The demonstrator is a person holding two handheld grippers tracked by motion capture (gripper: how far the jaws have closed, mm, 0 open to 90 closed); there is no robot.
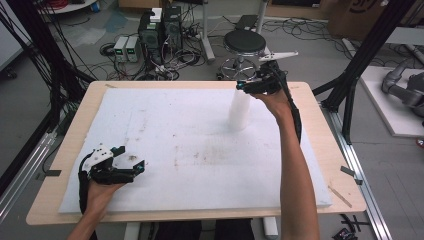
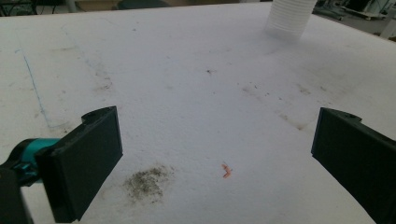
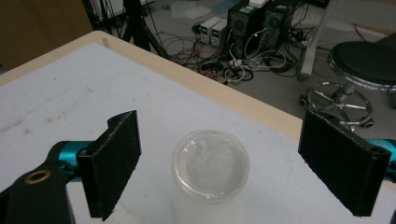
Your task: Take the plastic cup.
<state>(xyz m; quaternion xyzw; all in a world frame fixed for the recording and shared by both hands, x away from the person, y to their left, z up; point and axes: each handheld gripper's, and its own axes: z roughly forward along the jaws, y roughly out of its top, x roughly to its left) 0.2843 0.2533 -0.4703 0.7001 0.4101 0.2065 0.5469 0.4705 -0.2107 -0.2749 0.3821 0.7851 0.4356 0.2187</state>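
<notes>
Two grippers, one stack of white cups, on one white foam pad.

Taking the stack of cups (image 1: 240, 110) as landmark: the left gripper (image 1: 136, 167) lies well nearer than it and to its left, low over the foam pad (image 1: 190, 150), jaws spread wide around nothing, with bare stained pad all round. The stack stands upright near the pad's far edge, open room on every side. The right gripper (image 1: 242, 85) hangs just above its top rim (image 3: 211, 164), jaws parted wide to either side, touching nothing. Beyond it stands one stool (image 1: 244, 43).
</notes>
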